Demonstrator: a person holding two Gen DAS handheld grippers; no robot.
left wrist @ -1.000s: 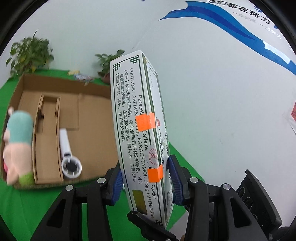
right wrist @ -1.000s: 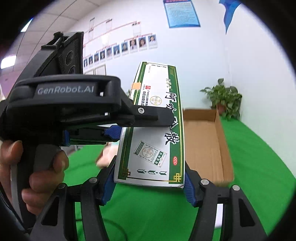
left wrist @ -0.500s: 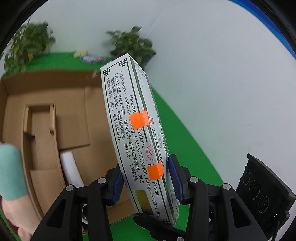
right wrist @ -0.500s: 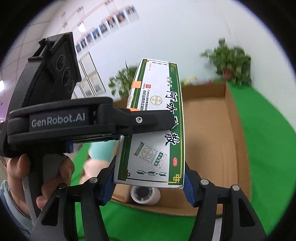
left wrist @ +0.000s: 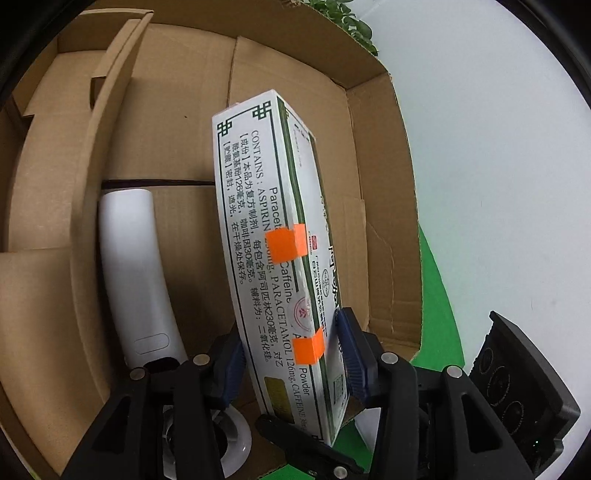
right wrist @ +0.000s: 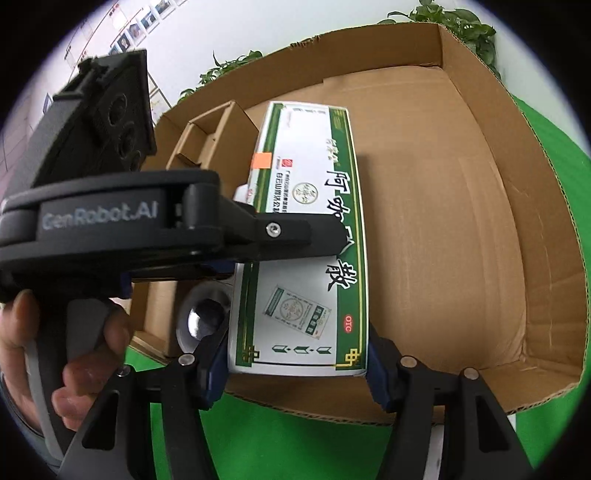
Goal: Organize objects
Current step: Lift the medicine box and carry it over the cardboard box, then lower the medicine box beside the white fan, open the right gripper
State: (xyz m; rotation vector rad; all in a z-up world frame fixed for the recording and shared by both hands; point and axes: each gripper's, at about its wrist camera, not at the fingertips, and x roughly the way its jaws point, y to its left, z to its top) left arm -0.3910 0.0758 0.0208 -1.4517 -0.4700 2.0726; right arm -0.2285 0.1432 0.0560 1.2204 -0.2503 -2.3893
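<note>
A white and green medicine box point(left wrist: 273, 258) with orange tape tabs is held by both grippers over the open cardboard box point(left wrist: 384, 206). My left gripper point(left wrist: 291, 362) is shut on its narrow sides near the near end. My right gripper point(right wrist: 295, 365) is shut on the medicine box point(right wrist: 306, 236) across its wide face, which points up. The left gripper's body point(right wrist: 110, 229) crosses the right wrist view. A white flashlight point(left wrist: 136, 273) lies in the cardboard box point(right wrist: 461, 206) just left of the medicine box; its lens point(right wrist: 203, 317) shows in the right wrist view.
A cardboard divider insert point(left wrist: 74, 184) fills the left part of the box, also seen in the right wrist view point(right wrist: 214, 136). Green table cover point(right wrist: 295, 435) lies around the box. Potted plants point(right wrist: 465, 26) stand behind it by a white wall point(left wrist: 498, 147).
Both grippers have carried the medicine box forward and down, from above the table to low inside the cardboard box beside the flashlight. The plush toy has left the view.
</note>
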